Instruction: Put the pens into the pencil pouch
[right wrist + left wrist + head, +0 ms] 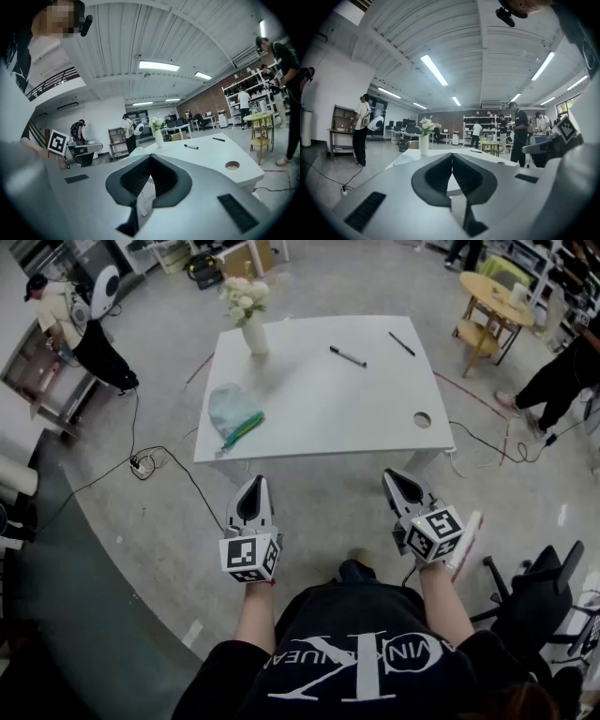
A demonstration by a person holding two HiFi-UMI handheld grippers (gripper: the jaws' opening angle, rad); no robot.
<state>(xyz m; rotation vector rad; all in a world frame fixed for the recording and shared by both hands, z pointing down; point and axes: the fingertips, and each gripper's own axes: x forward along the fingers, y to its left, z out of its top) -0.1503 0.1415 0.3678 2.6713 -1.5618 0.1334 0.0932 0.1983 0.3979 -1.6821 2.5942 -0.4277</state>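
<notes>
L gripper [252, 486], R gripper [394, 478] fingers together, empty, pouch [232, 414] contents unclear, marker pen [348, 356], thin pen [402, 344] tiny on table [319, 409]

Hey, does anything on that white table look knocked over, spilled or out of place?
Nothing stands out. The vase of flowers stands upright, the near pen and the far pen lie flat on the table, and the pencil pouch lies flat by its left edge. The round hole looks built in.
</notes>
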